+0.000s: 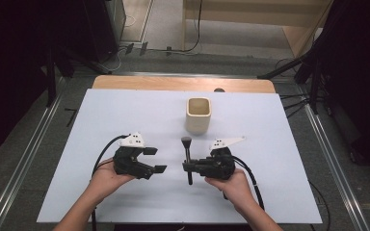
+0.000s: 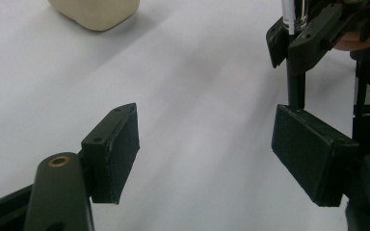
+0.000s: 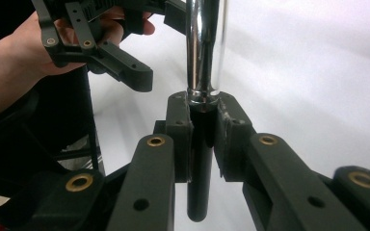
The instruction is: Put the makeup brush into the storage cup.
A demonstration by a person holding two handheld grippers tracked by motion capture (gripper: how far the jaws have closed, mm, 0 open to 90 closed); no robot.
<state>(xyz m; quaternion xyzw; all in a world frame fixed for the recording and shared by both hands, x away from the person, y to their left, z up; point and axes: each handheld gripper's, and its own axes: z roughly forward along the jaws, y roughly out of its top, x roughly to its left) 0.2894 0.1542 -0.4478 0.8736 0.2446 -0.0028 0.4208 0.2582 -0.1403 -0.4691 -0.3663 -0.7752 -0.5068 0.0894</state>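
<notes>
right gripper (image 3: 202, 139) fingers clamp a black-handled metal tool (image 3: 204, 57); left gripper (image 2: 204, 154) fingers stand wide, empty.

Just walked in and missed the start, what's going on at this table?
A person at a white table works a hand-held gripper in each hand. The right hand-held gripper is shut on a slim tool with a black handle and chrome shaft. The left hand-held gripper is open, empty, facing it. A cream cup stands upright beyond them.
</notes>
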